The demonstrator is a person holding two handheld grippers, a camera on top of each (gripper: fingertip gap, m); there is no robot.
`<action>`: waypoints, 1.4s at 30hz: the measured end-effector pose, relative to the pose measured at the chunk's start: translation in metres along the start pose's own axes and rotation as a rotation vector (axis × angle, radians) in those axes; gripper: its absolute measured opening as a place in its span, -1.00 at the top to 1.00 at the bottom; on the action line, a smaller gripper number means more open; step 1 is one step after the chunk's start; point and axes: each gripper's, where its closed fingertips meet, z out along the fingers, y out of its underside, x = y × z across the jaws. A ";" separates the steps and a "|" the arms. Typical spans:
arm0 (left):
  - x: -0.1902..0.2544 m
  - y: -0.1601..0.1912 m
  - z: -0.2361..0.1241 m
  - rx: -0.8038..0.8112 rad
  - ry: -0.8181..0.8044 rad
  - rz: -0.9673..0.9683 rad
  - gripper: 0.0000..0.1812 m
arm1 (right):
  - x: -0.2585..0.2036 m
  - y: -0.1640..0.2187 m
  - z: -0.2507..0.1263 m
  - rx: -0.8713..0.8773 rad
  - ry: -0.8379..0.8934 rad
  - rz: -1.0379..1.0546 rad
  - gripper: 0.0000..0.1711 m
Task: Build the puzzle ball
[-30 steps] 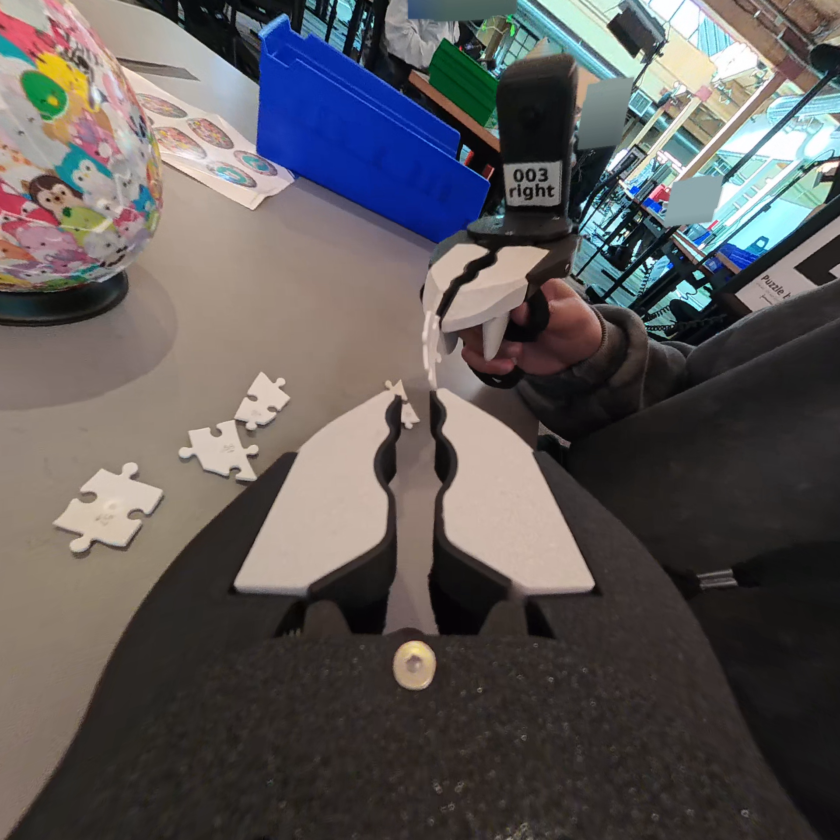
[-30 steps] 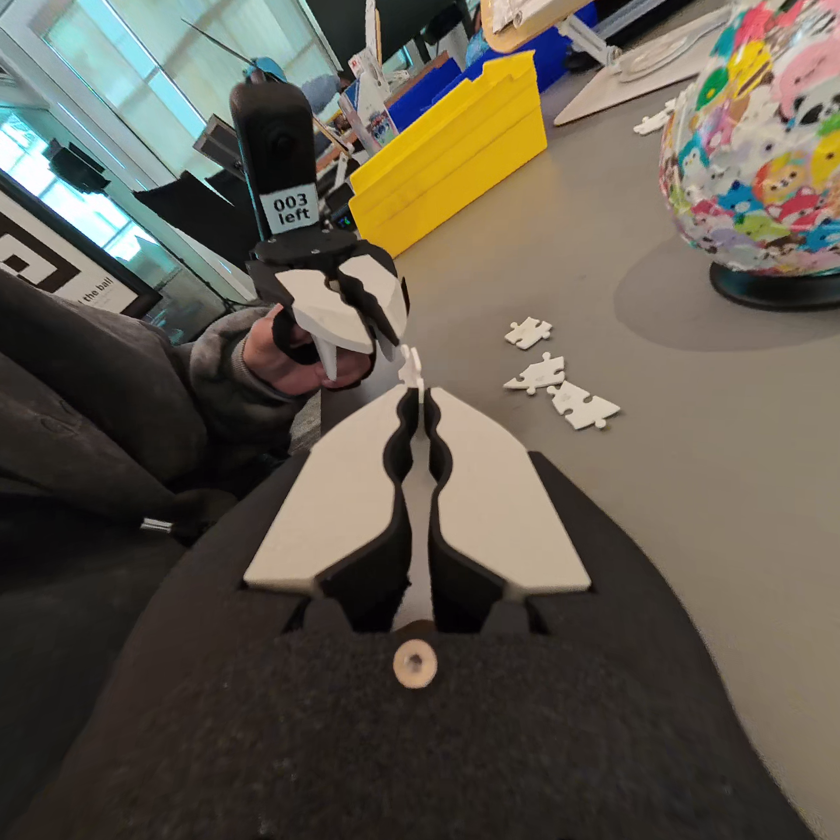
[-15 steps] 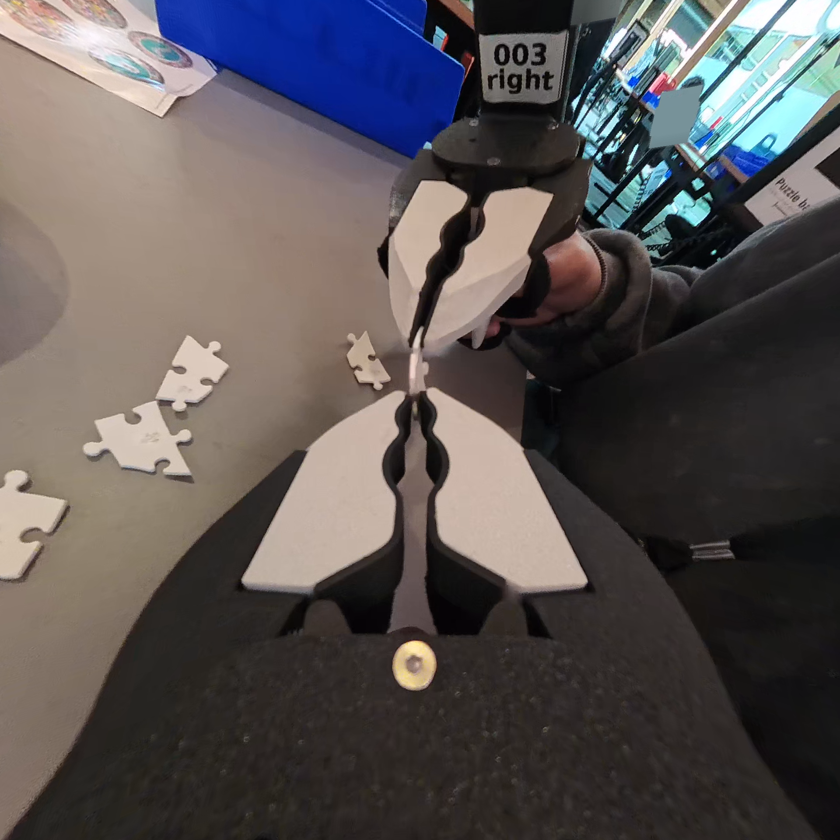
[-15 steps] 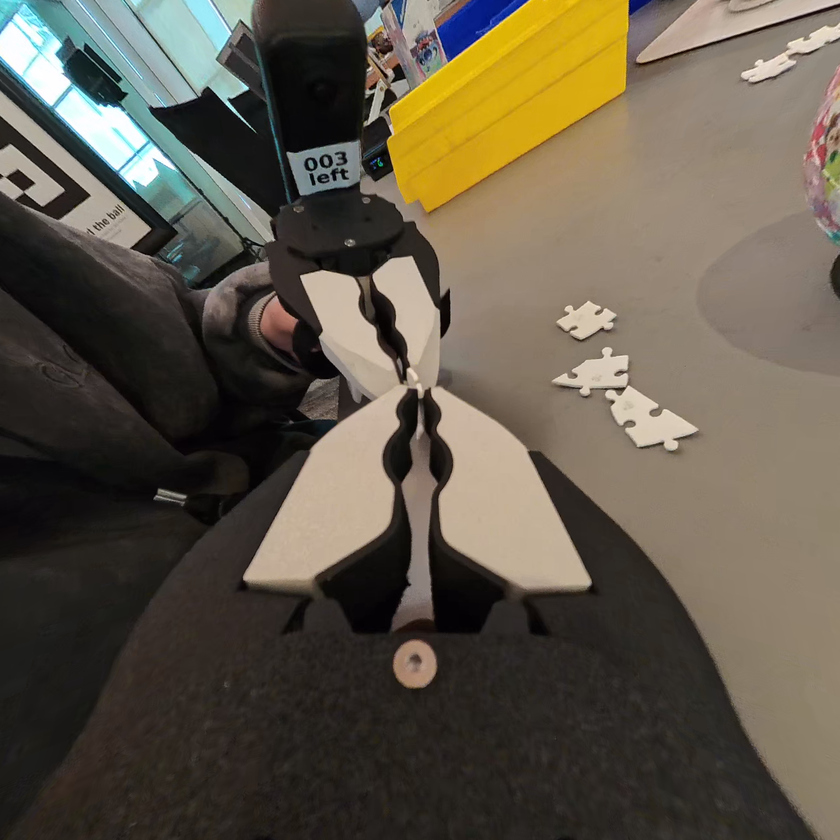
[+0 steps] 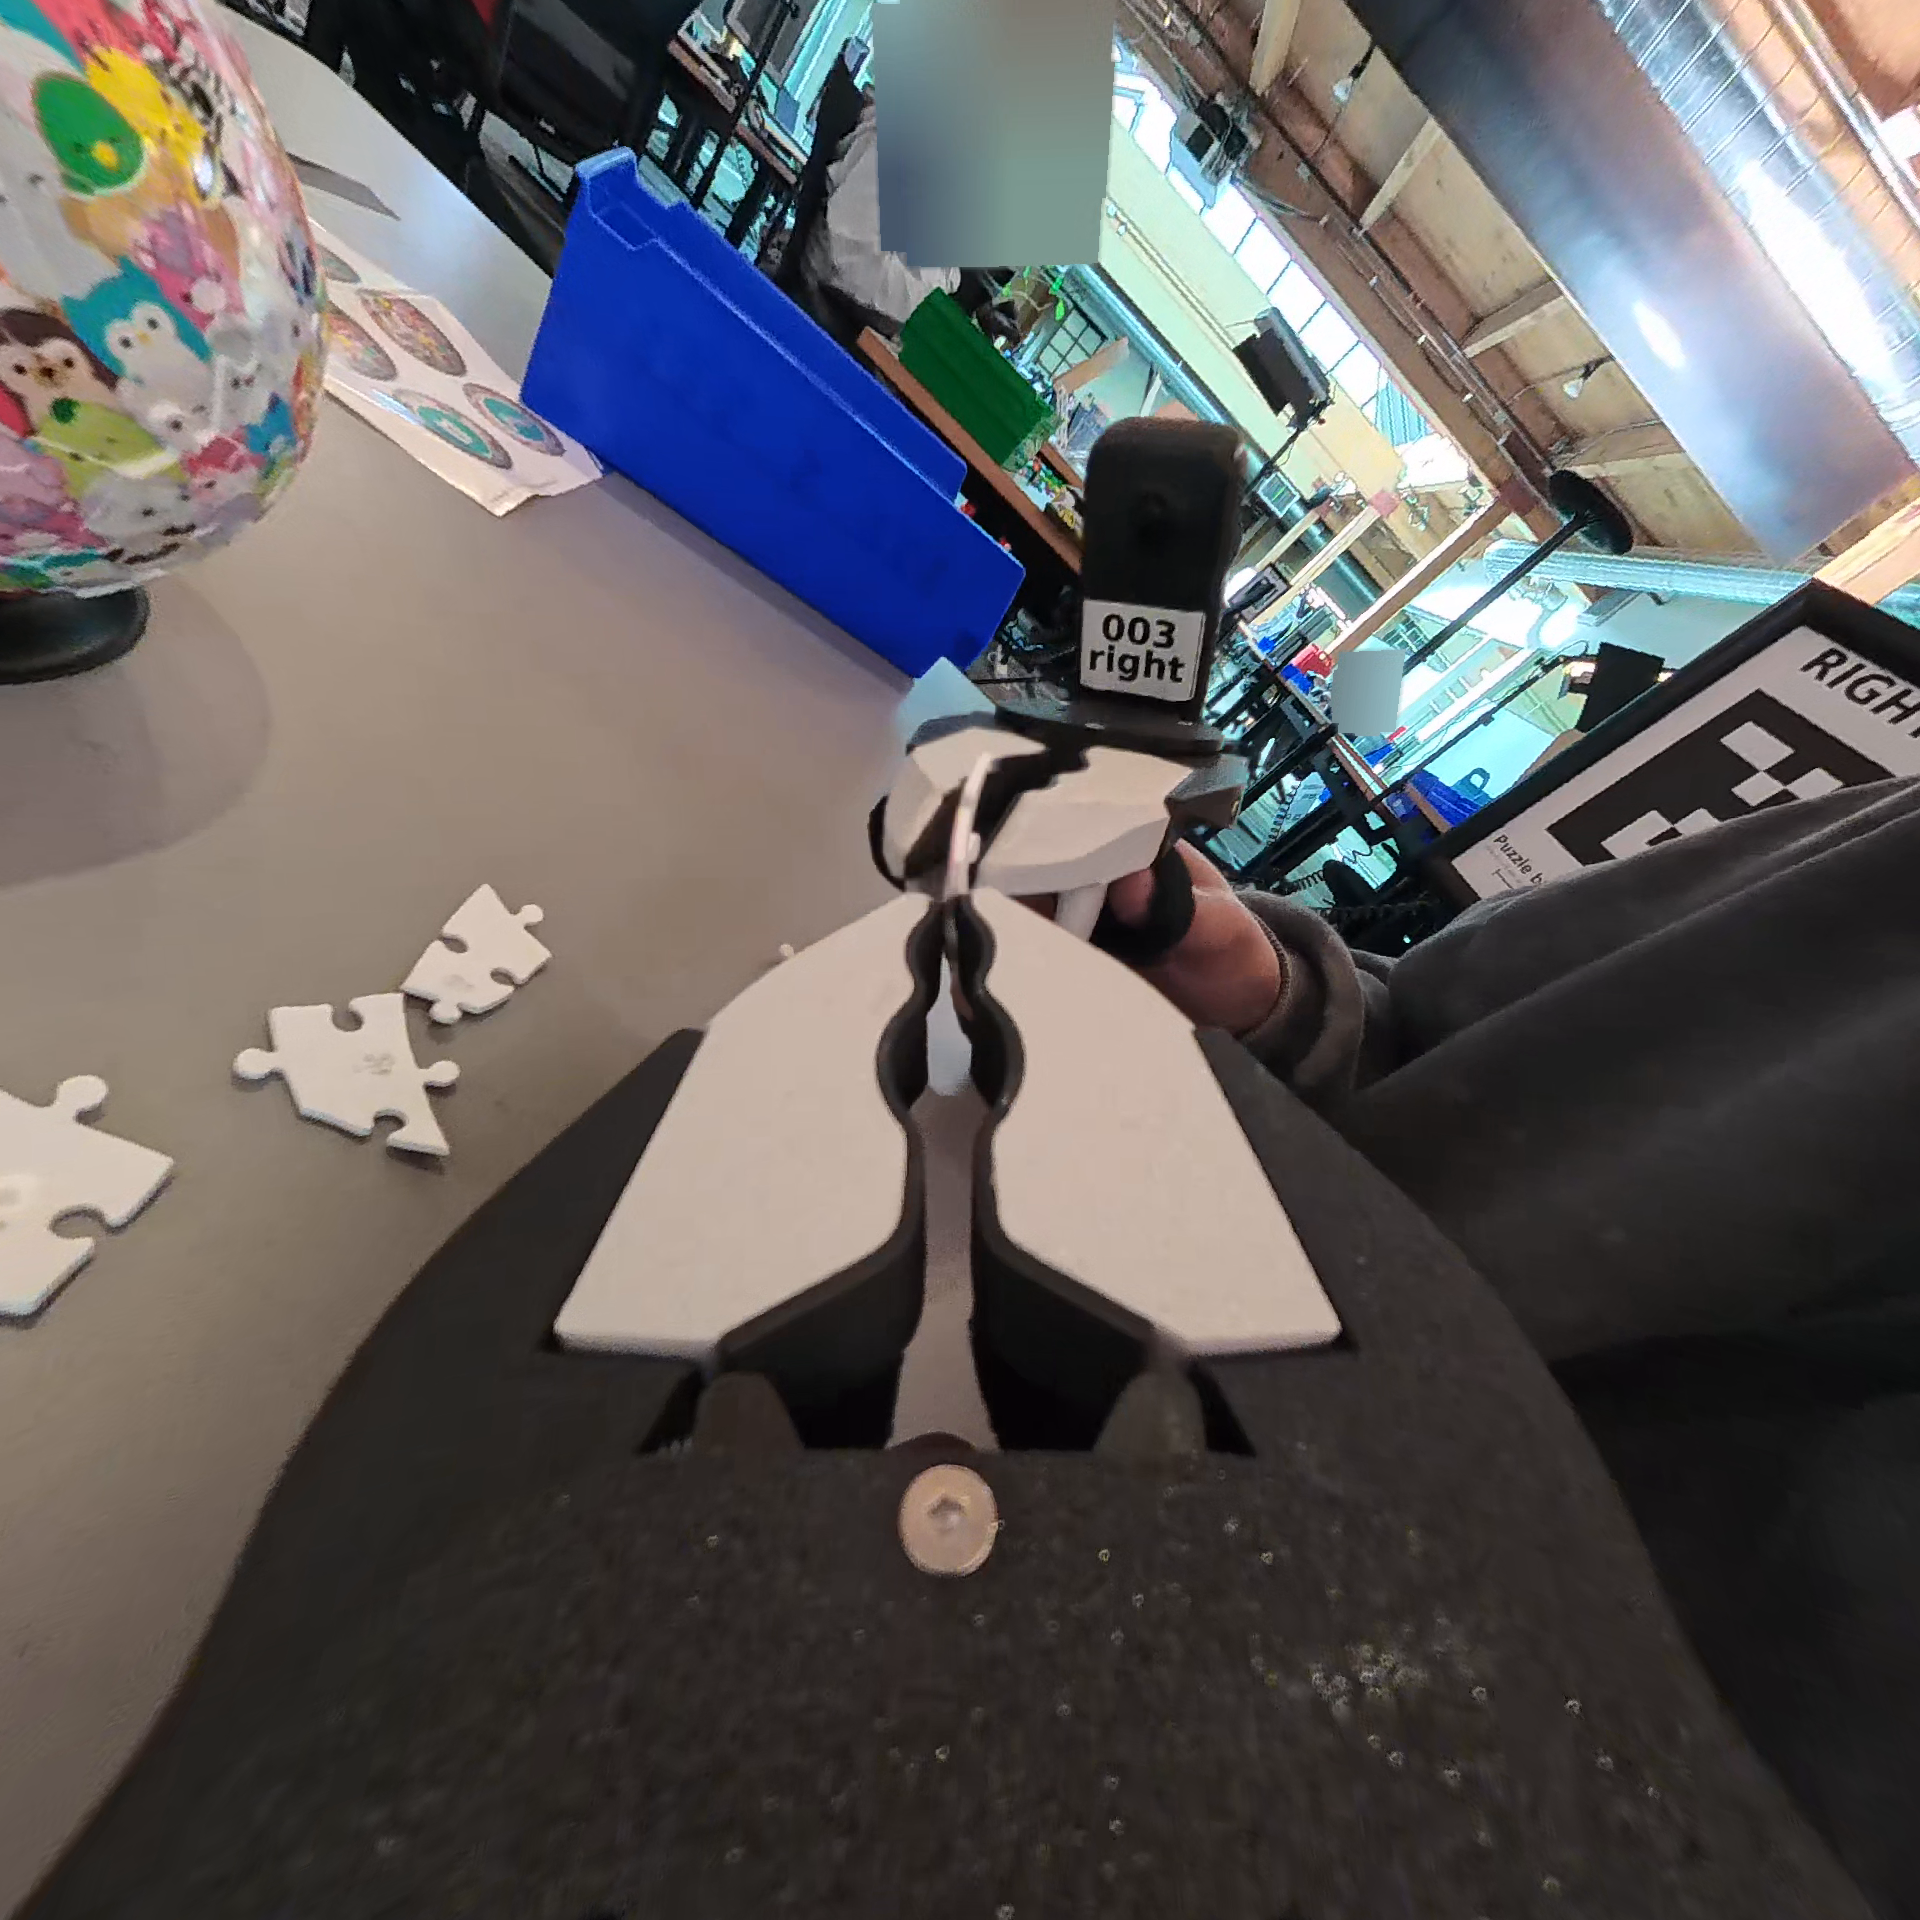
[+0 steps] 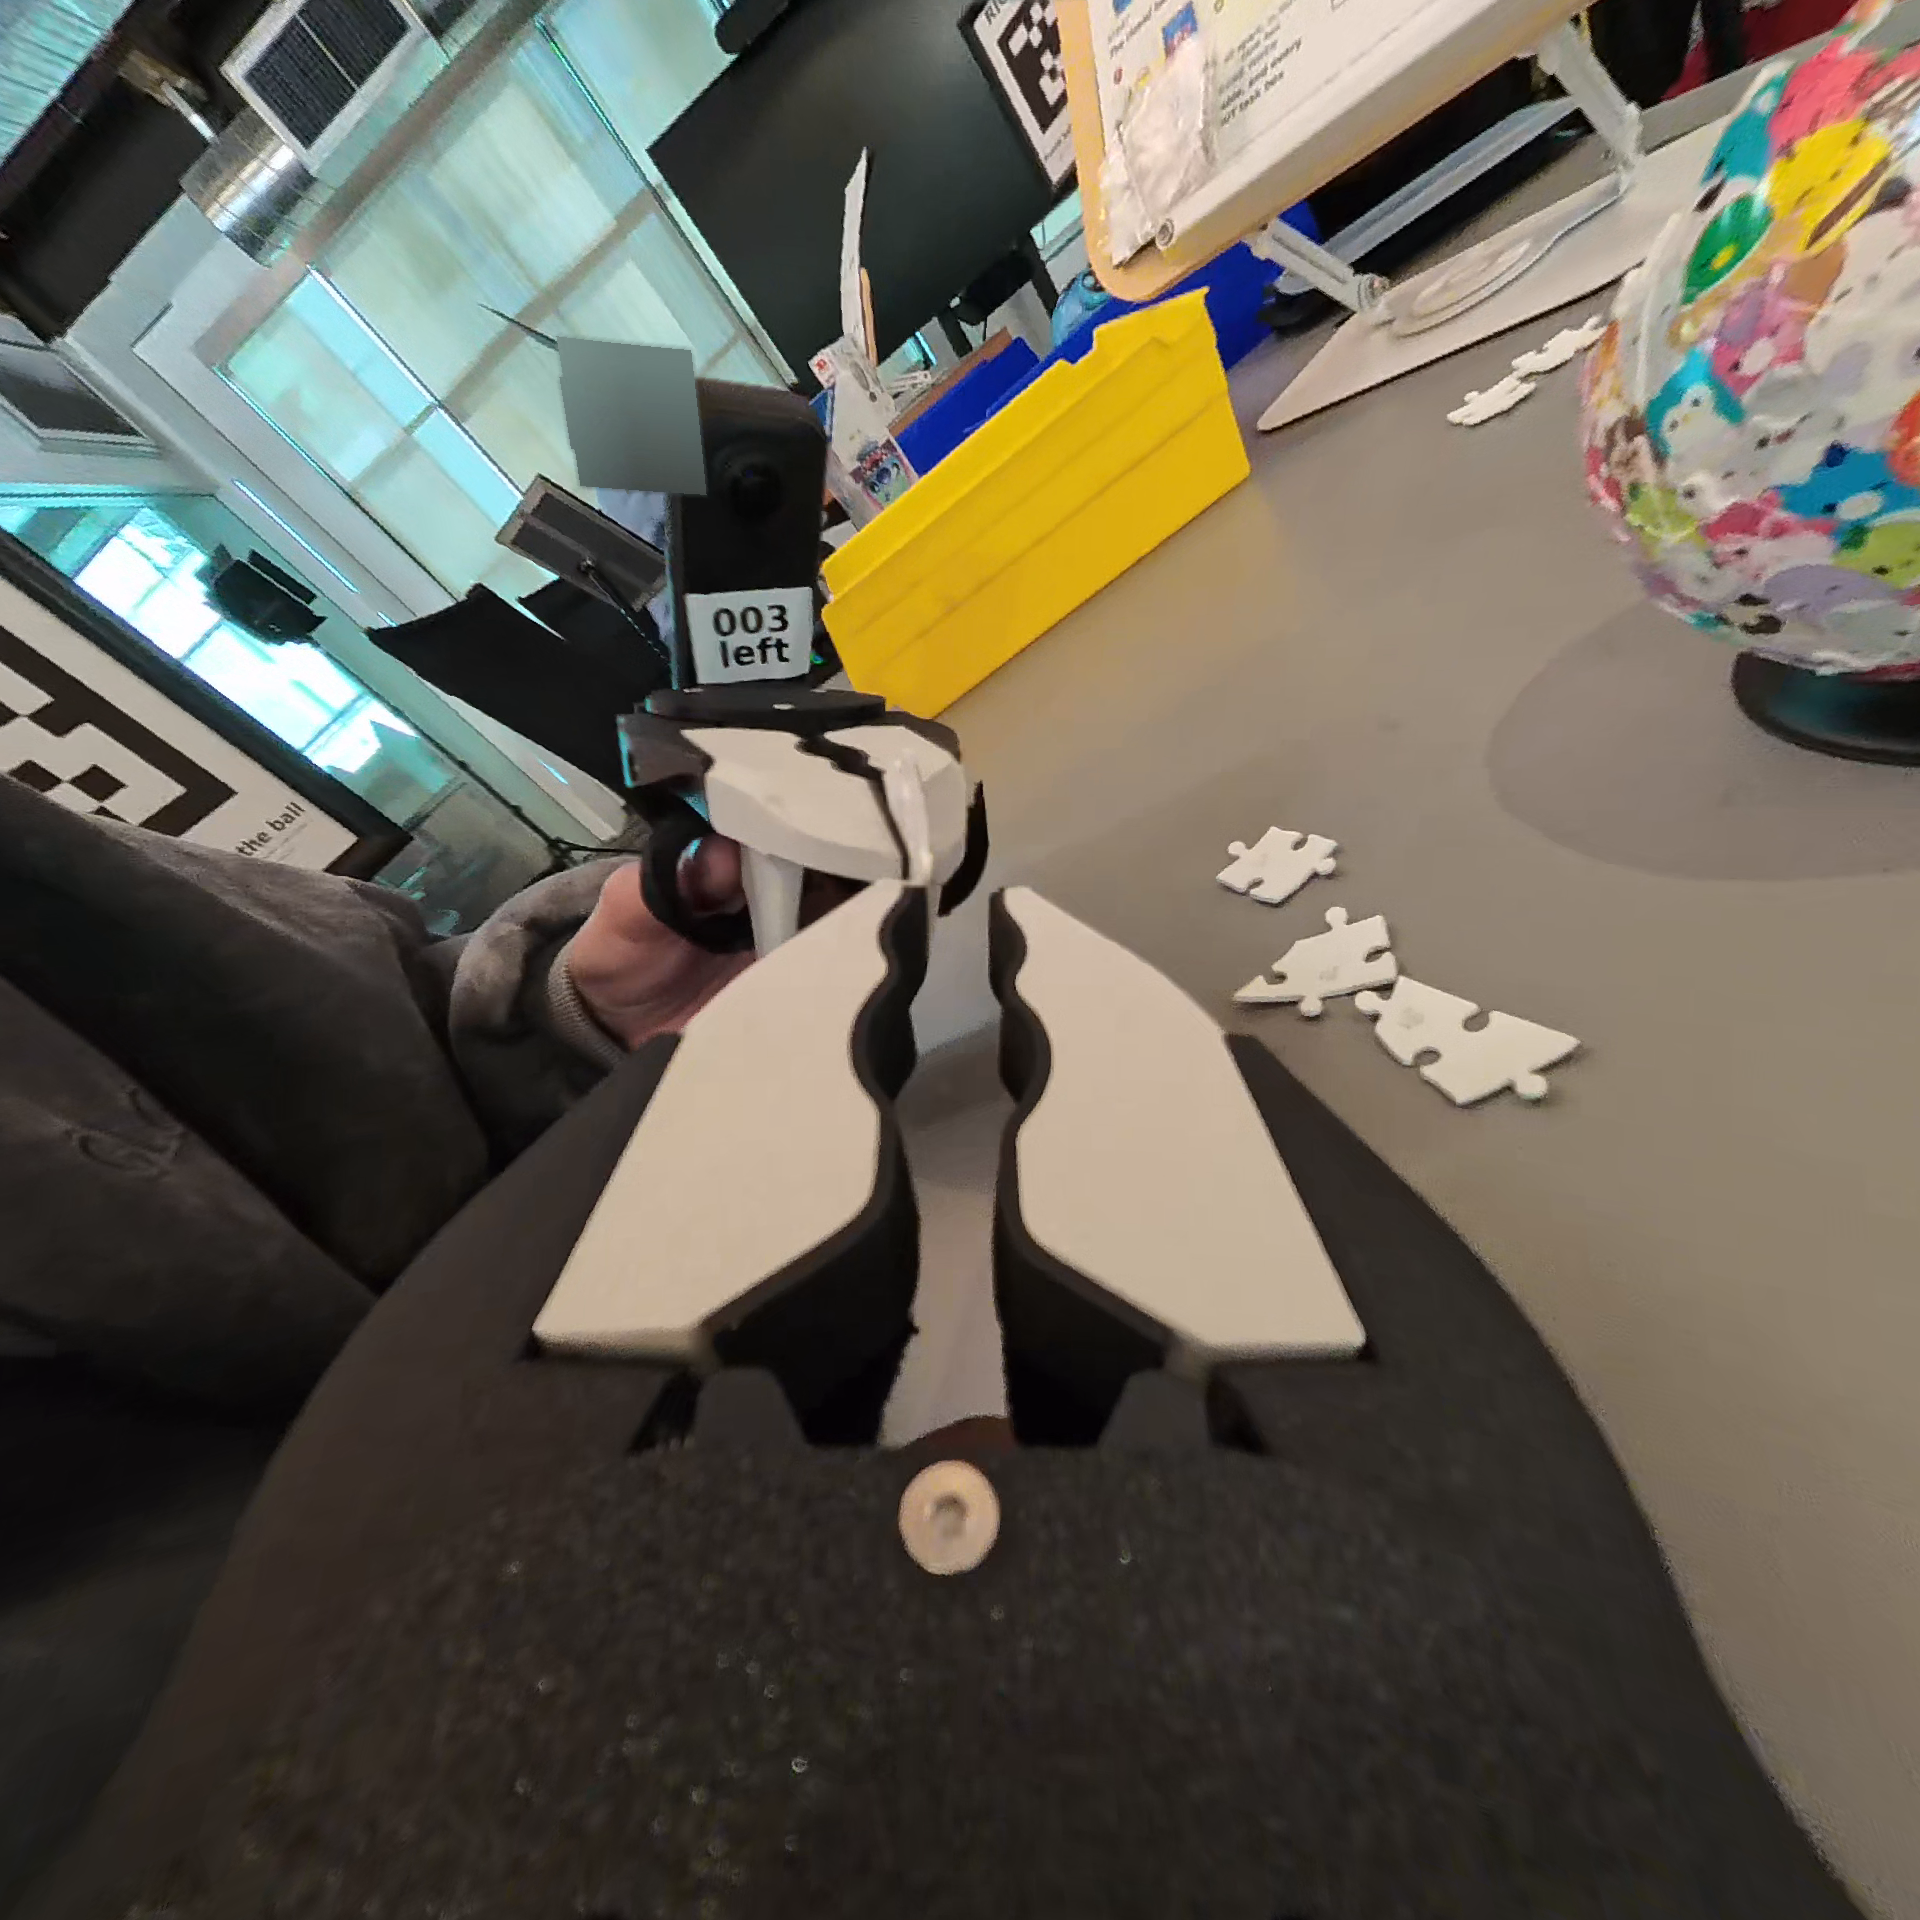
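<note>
My left gripper [image 5: 951, 920] is shut on a white puzzle piece [image 5: 964, 831], which stands edge-on up from its tips. In the right wrist view the same piece [image 6: 912, 816] sits in the left gripper [image 6: 916, 871]. My right gripper [image 6: 945, 909] is open and empty, its tips right in front of the left gripper's, above the table's near edge. The colourful puzzle ball [image 5: 135, 312] stands on a black base at the far left; in the right wrist view it [image 6: 1766, 416] is at the far right. Three loose white pieces [image 5: 348, 1070] lie on the grey table [image 5: 571, 727].
A blue bin [image 5: 748, 436] and a printed sheet [image 5: 447, 416] lie behind the ball. A yellow bin [image 6: 1039, 520], a tilted board on a stand [image 6: 1299, 104] and more white pieces [image 6: 1527, 374] are at the back. The person's dark sleeves flank both grippers. Left and right tips are no more than a few centimetres apart.
The right gripper carried the piece to the left gripper. The left gripper closed on it and the right gripper opened and let go. Both grippers tilted so the ball is in view again.
</note>
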 end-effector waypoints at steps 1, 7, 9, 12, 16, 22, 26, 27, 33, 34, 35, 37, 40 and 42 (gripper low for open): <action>-0.001 0.000 0.000 0.004 -0.007 0.001 0.98 | -0.001 -0.001 0.001 0.008 -0.012 0.012 0.90; 0.001 0.000 -0.002 0.005 -0.014 0.011 0.98 | -0.010 -0.002 0.000 0.018 -0.033 -0.016 1.00; 0.001 0.000 -0.002 0.003 -0.006 0.006 0.98 | -0.010 -0.002 0.000 0.015 -0.029 -0.021 0.96; 0.001 0.000 -0.001 0.006 -0.002 0.001 0.98 | -0.009 -0.003 -0.001 0.019 -0.037 -0.010 0.98; -0.003 -0.002 -0.002 0.011 -0.016 -0.007 0.98 | -0.009 -0.004 0.001 0.018 -0.049 -0.005 0.94; -0.008 -0.005 -0.008 0.039 -0.009 -0.058 0.98 | -0.005 -0.006 -0.004 0.037 -0.043 0.019 0.90; -0.006 -0.003 -0.006 0.035 0.013 -0.077 0.98 | -0.006 -0.007 -0.002 0.053 -0.061 0.051 0.89; -0.006 -0.003 -0.005 0.033 0.020 -0.079 0.98 | -0.007 -0.008 0.000 0.059 -0.062 0.056 0.88; -0.003 0.001 0.001 0.014 0.039 -0.090 0.98 | -0.004 -0.008 0.004 0.048 -0.047 0.061 0.98; -0.003 0.002 0.001 0.013 0.041 -0.095 0.98 | -0.004 -0.007 0.004 0.044 -0.045 0.059 0.98; -0.003 0.003 0.002 0.013 0.044 -0.100 0.98 | -0.005 -0.007 0.003 0.038 -0.045 0.061 0.98; -0.003 0.007 0.005 -0.005 0.054 -0.118 0.98 | -0.003 -0.007 0.002 0.027 -0.027 0.055 0.98; -0.002 0.013 0.009 -0.038 0.077 -0.148 0.97 | 0.000 -0.008 0.003 -0.034 -0.001 0.001 0.98; -0.002 0.009 0.007 -0.032 0.082 -0.134 0.97 | -0.001 -0.013 0.002 -0.059 -0.008 -0.036 0.98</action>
